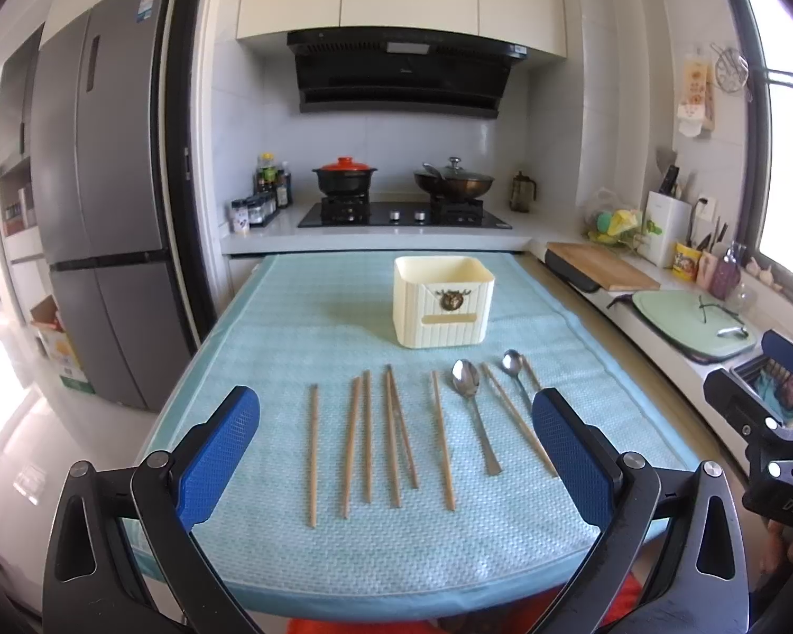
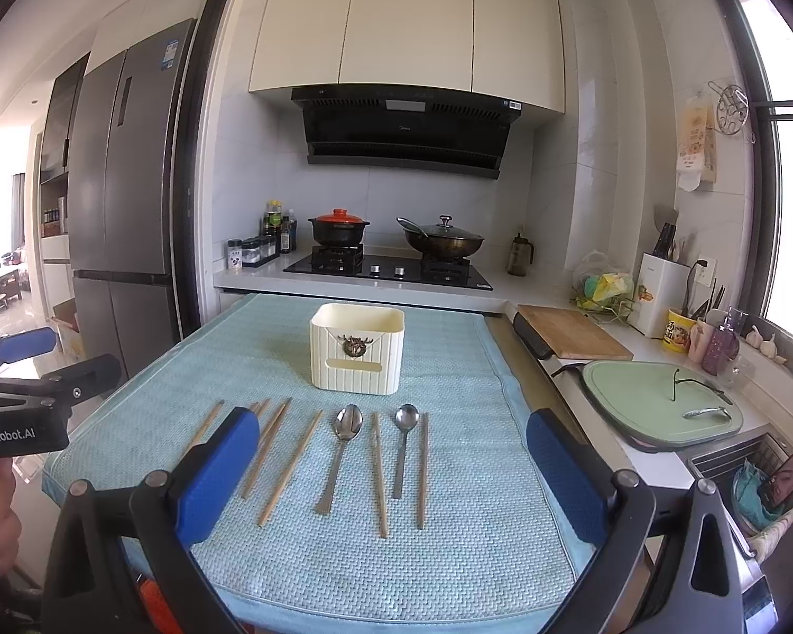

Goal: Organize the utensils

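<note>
Several wooden chopsticks (image 1: 366,436) and two metal spoons (image 1: 473,412) lie in a row on a light blue mat (image 1: 301,317). They also show in the right wrist view: chopsticks (image 2: 291,467), the left spoon (image 2: 339,454), the right spoon (image 2: 403,444). A cream ribbed holder box (image 1: 441,300) stands upright behind them, also in the right wrist view (image 2: 357,348). My left gripper (image 1: 396,454) is open and empty, hovering above the near end of the chopsticks. My right gripper (image 2: 394,475) is open and empty, above the spoons' handles.
A stove (image 1: 402,214) with a red-lidded pot (image 1: 344,175) and a wok (image 1: 453,182) is behind the table. A wooden cutting board (image 2: 573,338) and a green lid (image 2: 661,404) are on the right counter. A fridge (image 1: 95,185) stands at left.
</note>
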Action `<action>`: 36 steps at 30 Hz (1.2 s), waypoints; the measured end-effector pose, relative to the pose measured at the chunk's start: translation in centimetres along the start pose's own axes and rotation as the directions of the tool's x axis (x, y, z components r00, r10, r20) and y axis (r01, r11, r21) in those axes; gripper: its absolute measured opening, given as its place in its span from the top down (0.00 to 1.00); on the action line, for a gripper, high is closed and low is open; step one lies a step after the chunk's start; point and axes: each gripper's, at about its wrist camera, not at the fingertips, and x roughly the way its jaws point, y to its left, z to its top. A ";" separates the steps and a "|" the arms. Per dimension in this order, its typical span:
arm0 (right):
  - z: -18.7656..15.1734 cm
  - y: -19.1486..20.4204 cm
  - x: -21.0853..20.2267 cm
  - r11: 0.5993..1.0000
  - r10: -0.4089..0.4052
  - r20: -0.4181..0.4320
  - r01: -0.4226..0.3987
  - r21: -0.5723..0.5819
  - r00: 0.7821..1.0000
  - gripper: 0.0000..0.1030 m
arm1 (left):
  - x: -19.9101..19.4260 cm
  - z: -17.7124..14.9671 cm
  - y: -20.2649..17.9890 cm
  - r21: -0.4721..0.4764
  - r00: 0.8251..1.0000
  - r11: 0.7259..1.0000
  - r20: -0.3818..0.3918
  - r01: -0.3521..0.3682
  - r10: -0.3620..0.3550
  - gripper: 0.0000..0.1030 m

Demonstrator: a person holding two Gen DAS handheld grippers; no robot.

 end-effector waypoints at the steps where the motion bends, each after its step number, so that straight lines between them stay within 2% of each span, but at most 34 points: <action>1: 0.0 0.0 0.0 1.000 -0.001 0.001 0.001 0.000 1.000 0.00 | 0.0 0.0 0.0 0.001 1.000 1.000 0.001 0.000 0.000 0.00; 36: -0.1 -0.3 0.7 1.000 -0.004 -0.013 0.004 0.014 1.000 0.00 | 1.1 -0.4 0.4 -0.013 0.999 1.000 -0.030 0.012 -0.012 0.00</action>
